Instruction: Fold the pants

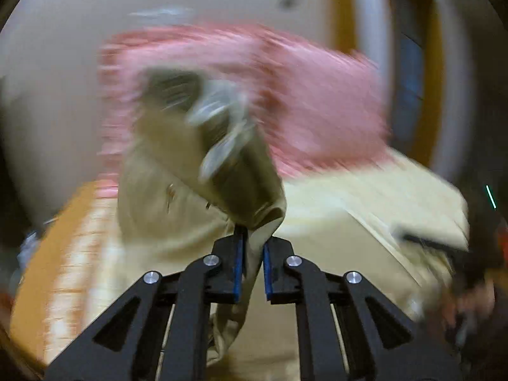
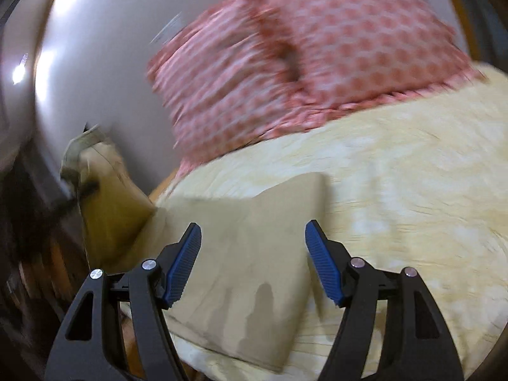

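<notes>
The left gripper [image 1: 253, 250] is pinching the pants [image 1: 177, 190]. The right gripper [image 2: 253, 260] is hanging wide apart over their flat part at the frame's bottom middle.

Left claw [image 1: 253, 255], lower centre of its frame: fingers nearly together, blue pads [image 1: 237, 263] pinching a fold of the pants [image 1: 177, 203]. Right claw [image 2: 253, 262], lower centre: fingers spread wide, blue pads [image 2: 185, 263] w/ nothing between, hovering above pants.

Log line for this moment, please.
left hand-held gripper: shut on khaki fabric pants | right hand-held gripper: open above them | pants: partly lifted off yellow bedspread
</notes>
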The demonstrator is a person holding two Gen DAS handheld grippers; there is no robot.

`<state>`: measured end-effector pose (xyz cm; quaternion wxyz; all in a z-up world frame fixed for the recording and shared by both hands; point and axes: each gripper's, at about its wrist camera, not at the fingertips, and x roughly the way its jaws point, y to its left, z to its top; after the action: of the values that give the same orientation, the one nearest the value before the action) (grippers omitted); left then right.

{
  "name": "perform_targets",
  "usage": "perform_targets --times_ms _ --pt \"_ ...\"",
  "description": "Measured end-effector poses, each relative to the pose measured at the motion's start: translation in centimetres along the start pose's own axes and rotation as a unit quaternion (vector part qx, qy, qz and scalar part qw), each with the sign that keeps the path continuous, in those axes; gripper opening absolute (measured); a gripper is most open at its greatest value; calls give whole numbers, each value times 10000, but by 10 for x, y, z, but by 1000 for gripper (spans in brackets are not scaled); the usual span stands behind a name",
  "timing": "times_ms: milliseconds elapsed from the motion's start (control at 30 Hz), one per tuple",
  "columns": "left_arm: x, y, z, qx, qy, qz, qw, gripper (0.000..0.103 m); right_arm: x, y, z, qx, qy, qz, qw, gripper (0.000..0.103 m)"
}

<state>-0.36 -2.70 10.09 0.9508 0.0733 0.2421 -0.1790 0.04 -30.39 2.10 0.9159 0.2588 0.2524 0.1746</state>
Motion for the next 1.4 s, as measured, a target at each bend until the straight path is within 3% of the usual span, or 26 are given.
perform_targets --times_ms 67,167,267,400,533,633,700,800,833,867,967,1033,1100,1167,1233,1300,1400 --pt "21 -37 -25 475 400 -438 9971 10 -4 -17 3 376 -10 47 9993 70" --pt "40 -62 -54 661 901 -850 9901 9 0 -36 7 867 82 251 9959 70" --pt "30 -73 -62 882 653 -615 9921 8 11 -43 9 1139 274 440 9921 70" --pt "18 -83 -55 732 401 -780 9935 6 38 -36 15 1174 542 520 9902 70" --pt "31 -90 -64 773 780 -877 9901 8 59 -34 22 1282 871 250 9876 70" --pt "13 -80 -67 605 746 -1089 9894 32 70 -27 25 1088 1080 57 9882 70" --pt "-7 -57 -58 217 540 -1314 9896 64 79 -21 26 806 1197 -154 9894 67" --pt "-17 6 -37 -682 213 -1060 9918 69 88 -20 24 507 1256 -402 9900 45" --pt "-10 38 -31 -1055 248 -742 9913 69 88 -21 23 512 1301 -392 9894 27" --pt "-3 57 -29 -1272 327 -555 9898 69 88 -23 23 560 1335 -270 9891 20" --pt "37 126 -31 -2026 851 -118 9755 68 87 -27 23 675 1370 -163 9881 20" --pt "66 155 -35 -2348 1264 -125 9637 67 88 -29 23 781 1397 -239 9868 24" --pt "90 172 -40 -2643 1605 -537 9495 67 91 -29 25 725 1444 -181 9867 24" --pt "111 179 -45 -2890 1873 -1096 9324 66 90 -28 27 714 1474 -16 9865 14" --pt "118 178 -47 -2949 1930 -1228 9277 57 91 -30 31 794 1518 160 9851 12" --pt "125 174 -44 -2921 2087 -1316 9240 21 92 -33 36 880 1534 305 9838 11" --pt "134 171 -29 -2737 2111 -1321 9290 9 97 -32 54 760 1456 396 9856 10"
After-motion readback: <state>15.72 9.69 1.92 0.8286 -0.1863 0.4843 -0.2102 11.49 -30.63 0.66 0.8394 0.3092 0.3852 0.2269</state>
